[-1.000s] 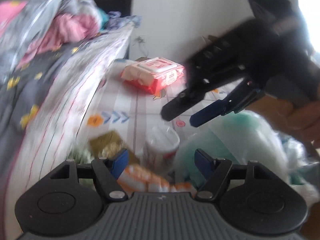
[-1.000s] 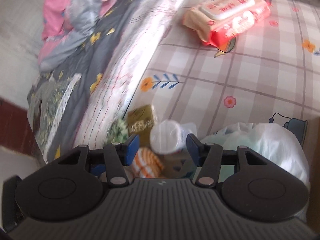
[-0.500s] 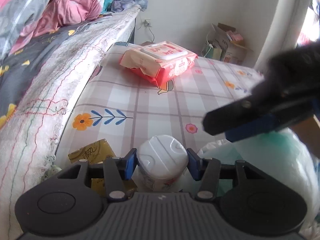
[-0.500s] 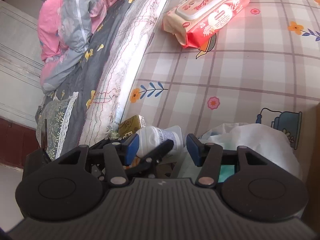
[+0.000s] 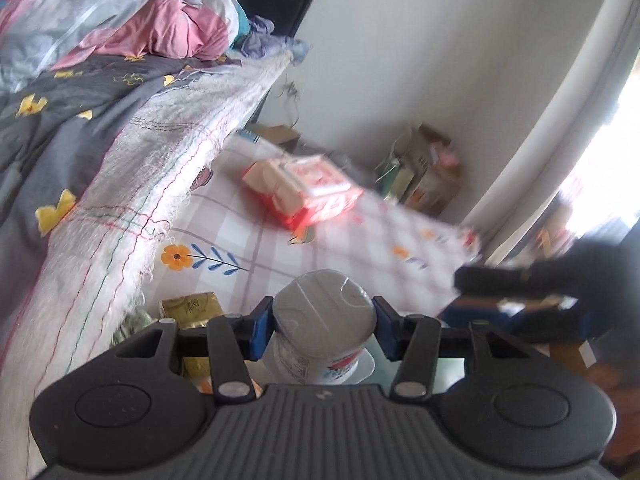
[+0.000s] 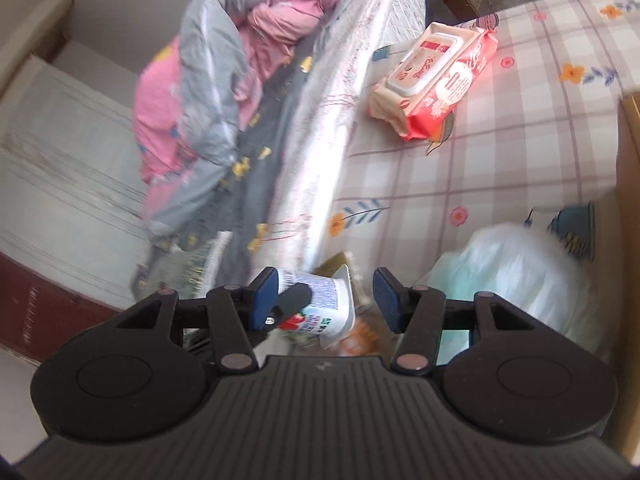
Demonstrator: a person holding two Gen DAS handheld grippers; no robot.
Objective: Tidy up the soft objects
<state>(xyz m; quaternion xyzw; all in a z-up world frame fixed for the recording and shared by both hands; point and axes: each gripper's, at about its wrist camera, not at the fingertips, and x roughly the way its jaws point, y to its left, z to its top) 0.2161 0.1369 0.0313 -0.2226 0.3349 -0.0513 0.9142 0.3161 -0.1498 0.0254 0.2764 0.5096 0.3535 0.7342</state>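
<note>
Blur smears wipes pack (image 5: 300, 192); left tongs (image 5: 324, 328) clamp canister (image 5: 324, 320).

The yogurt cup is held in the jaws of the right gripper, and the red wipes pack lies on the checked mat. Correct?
Not quite. The left gripper holds the yogurt cup, as the left wrist view shows. The red wipes pack lies on the checked mat.

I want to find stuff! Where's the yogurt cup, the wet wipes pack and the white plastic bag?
yogurt cup (image 5: 326, 304): left wrist view, foil lid.
wet wipes pack (image 6: 436, 76): right wrist view, top near the flap.
white plastic bag (image 6: 516, 272): right wrist view, bulging middle.
</note>
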